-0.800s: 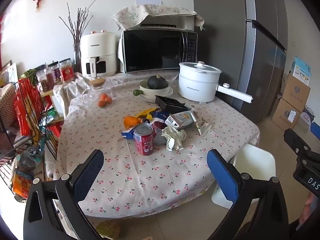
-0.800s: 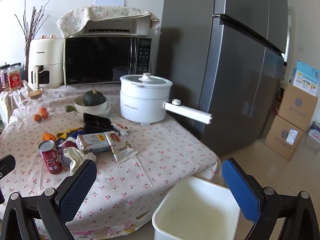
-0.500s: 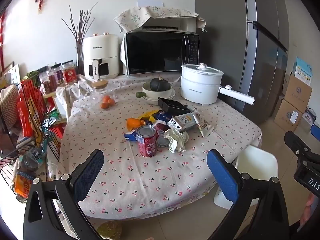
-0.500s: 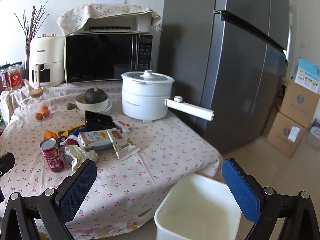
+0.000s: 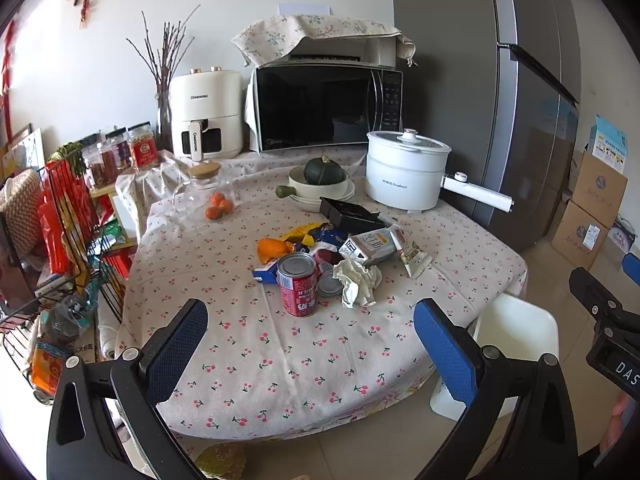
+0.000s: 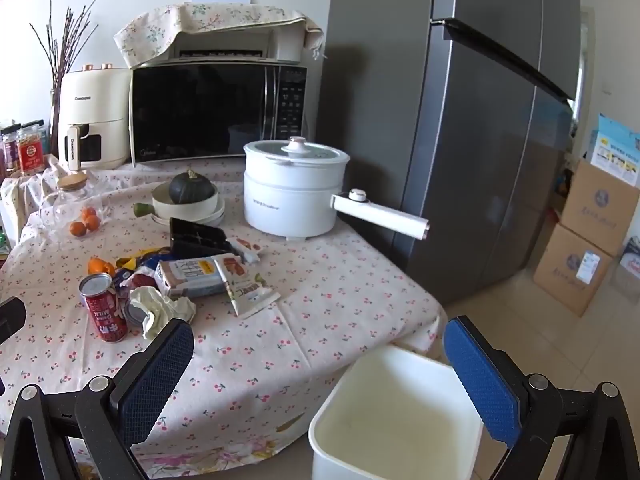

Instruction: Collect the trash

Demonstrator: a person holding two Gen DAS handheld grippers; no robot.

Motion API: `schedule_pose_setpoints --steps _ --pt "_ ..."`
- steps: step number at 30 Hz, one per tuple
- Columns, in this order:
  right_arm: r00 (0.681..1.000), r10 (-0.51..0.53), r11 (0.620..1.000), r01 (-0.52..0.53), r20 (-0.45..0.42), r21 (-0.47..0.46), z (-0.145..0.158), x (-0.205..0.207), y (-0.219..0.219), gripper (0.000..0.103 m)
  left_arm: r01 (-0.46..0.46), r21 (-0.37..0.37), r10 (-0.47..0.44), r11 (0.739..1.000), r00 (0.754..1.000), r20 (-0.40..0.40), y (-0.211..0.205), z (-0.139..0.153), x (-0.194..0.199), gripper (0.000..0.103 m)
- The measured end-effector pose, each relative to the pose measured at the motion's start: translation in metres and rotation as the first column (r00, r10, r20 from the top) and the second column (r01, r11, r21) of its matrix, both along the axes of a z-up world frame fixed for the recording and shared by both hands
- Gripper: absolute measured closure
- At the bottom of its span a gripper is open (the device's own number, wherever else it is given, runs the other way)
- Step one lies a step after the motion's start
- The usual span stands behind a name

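Note:
A heap of trash lies mid-table: a red tin can (image 5: 297, 284) (image 6: 104, 307), a crumpled white paper (image 5: 357, 281) (image 6: 162, 307), a flattened milk carton (image 5: 370, 245) (image 6: 192, 278), a snack wrapper (image 5: 410, 249) (image 6: 248, 289), a black tray (image 5: 350, 212) (image 6: 198, 236) and orange and blue wrappers (image 5: 288, 246). A white bin (image 6: 400, 412) (image 5: 516, 332) stands empty on the floor at the table's right corner. My left gripper (image 5: 310, 330) hangs open short of the can. My right gripper (image 6: 316, 346) is open above the bin's near-left rim. Nothing is between either pair of fingers.
On the cherry-print tablecloth (image 5: 280, 340) stand a white electric pot (image 5: 406, 174) with a long handle, a bowl with a squash (image 5: 322, 180), a glass jar with oranges (image 5: 208, 196), a microwave (image 5: 326, 108) and an air fryer (image 5: 206, 114). Fridge (image 6: 480, 120) and cardboard boxes (image 6: 588, 240) right, wire rack (image 5: 60, 240) left.
Both views have shifted slightly, as the grippers drift closer to the table and tilt up a little. The trash and the bin have not moved; both grippers stay open.

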State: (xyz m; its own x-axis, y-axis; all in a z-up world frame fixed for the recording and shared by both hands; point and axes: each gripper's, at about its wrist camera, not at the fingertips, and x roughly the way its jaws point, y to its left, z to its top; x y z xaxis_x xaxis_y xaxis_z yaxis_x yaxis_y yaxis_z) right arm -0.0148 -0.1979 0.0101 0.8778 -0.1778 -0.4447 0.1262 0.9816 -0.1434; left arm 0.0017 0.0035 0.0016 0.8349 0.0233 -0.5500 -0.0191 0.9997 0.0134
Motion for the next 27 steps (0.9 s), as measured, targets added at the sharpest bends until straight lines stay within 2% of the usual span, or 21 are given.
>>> schedule_pose_setpoints --steps 27 --pt "1.0 -0.014 1.0 0.014 0.006 0.003 0.0022 0.0008 -0.006 0.0 0.011 0.006 -0.011 1.0 1.0 0.02 -0.0063 0.0004 -0.0032 0.0"
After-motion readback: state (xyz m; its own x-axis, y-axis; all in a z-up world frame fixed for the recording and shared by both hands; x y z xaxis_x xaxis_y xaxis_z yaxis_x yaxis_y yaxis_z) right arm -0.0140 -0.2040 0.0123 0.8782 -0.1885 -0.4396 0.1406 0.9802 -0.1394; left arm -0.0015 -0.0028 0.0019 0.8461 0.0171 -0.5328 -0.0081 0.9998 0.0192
